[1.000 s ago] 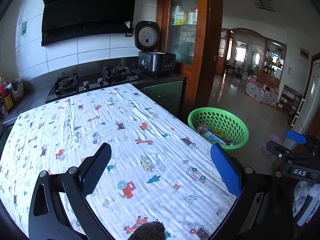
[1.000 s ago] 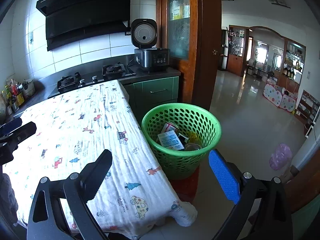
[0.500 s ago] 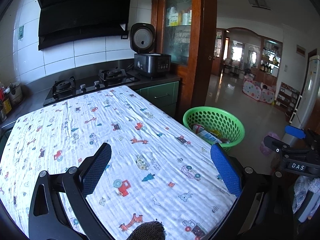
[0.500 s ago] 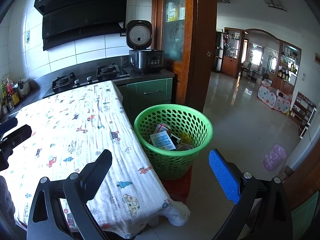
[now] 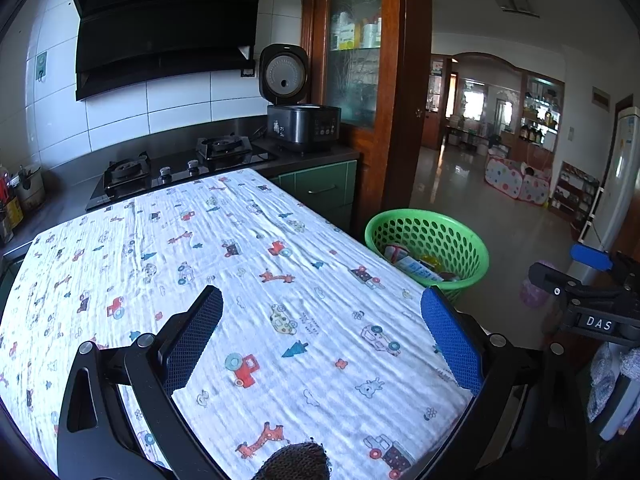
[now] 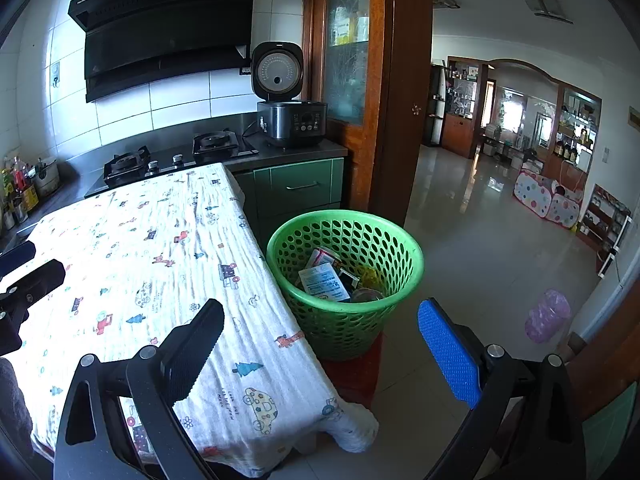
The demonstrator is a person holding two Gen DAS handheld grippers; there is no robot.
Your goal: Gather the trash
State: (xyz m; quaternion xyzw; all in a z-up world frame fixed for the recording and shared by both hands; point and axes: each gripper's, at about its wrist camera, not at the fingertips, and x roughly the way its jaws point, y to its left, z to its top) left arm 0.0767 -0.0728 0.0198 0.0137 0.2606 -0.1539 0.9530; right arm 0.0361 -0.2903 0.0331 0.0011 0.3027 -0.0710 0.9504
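Note:
A green perforated basket point(image 6: 396, 248) stands on the floor at the table's right side, holding several wrappers and packets point(image 6: 324, 282). The left wrist view shows the same basket point(image 5: 476, 248) past the table's far right edge. My left gripper point(image 5: 320, 340) hovers open over the cartoon-print tablecloth point(image 5: 200, 248) with nothing between its fingers. Near the table's front right corner my right gripper point(image 6: 320, 344) is open and empty, the basket just beyond it. The cloth point(image 6: 140, 248) carries no loose trash that I can see.
A gas hob point(image 5: 180, 168) and a rice cooker point(image 5: 300, 120) with its lid up sit on the counter behind the table. A wooden cabinet point(image 6: 360, 80) flanks the doorway. A red mat point(image 6: 356, 376) lies under the basket. Tiled floor point(image 6: 480, 260) stretches right.
Both grippers have drawn back and risen slightly, so table and basket look a little farther off. Both stayed open and empty.

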